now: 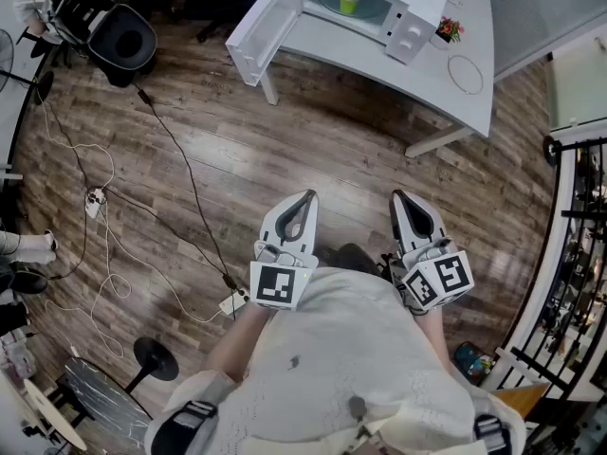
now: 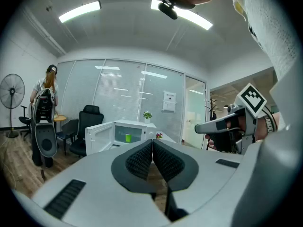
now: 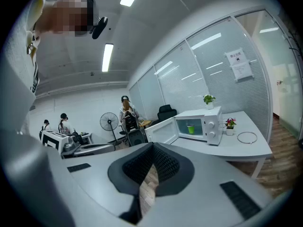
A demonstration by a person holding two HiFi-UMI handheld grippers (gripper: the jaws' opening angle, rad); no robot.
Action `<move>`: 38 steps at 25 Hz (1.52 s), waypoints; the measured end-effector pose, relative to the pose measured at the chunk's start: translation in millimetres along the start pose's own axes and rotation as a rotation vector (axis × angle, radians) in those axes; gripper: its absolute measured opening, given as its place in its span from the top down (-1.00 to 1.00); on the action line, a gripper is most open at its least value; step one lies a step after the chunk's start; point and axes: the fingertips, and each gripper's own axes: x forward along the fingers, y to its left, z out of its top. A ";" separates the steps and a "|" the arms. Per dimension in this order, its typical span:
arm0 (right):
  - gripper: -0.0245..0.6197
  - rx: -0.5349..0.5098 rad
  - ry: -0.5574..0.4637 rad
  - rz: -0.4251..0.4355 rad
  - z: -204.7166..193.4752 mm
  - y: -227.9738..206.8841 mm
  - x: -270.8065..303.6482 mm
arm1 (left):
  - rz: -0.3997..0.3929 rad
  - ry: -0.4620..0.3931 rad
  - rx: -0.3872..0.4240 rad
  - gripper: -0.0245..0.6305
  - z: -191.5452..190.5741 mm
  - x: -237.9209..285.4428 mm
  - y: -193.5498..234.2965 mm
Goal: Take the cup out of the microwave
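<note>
Across the room on the white table (image 1: 446, 83), the small green cup (image 1: 349, 2) stands inside the microwave (image 1: 414, 28), door (image 1: 258, 27) swung open to the left, well apart from us. Left gripper (image 1: 304, 197) and right gripper (image 1: 398, 197) both have jaws closed, nothing btw them. We judge the cup light, prob. plastic & slick: pinch its wall near the rim, minding cavity frame and door edge; open floor for approach.

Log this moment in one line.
left gripper shut, empty | right gripper shut, empty | cup inside microwave | door open
</note>
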 end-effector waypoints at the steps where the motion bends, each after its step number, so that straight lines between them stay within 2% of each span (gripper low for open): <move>1: 0.90 0.002 -0.001 -0.001 -3.9 8.7 -15.5 | -0.003 0.004 0.000 0.86 1.5 -11.6 -8.8; 4: 0.90 0.009 -0.005 -0.006 -14.1 24.4 -63.0 | -0.010 0.006 0.006 0.86 7.1 -36.5 -40.5; 8: 0.90 0.016 0.001 -0.006 -26.5 21.5 -130.6 | -0.005 0.014 -0.008 0.86 7.8 -56.8 -99.7; 13: 0.90 0.019 0.001 -0.013 -47.7 6.5 -202.6 | -0.073 0.052 0.045 0.86 -14.3 -87.7 -183.7; 18: 0.90 0.016 -0.011 -0.007 -55.0 12.8 -239.8 | -0.076 0.015 0.047 0.85 -11.3 -112.9 -221.3; 20: 0.90 0.005 -0.019 0.008 -53.0 19.9 -243.0 | -0.069 0.004 0.044 0.73 -6.5 -114.4 -224.9; 22: 0.90 -0.002 -0.018 0.022 -52.3 24.1 -242.0 | -0.064 0.001 0.042 0.42 -6.9 -112.3 -223.6; 24: 0.90 -0.007 -0.013 0.030 -52.5 26.6 -238.9 | -0.054 -0.004 0.034 0.29 -6.1 -110.0 -218.8; 30: 0.90 0.028 -0.004 -0.003 -50.7 16.0 -222.8 | -0.020 0.015 0.036 0.26 -9.5 -102.6 -194.0; 38: 0.90 0.005 -0.017 -0.007 -37.0 25.1 -180.5 | 0.048 0.028 0.022 0.26 0.4 -83.6 -138.5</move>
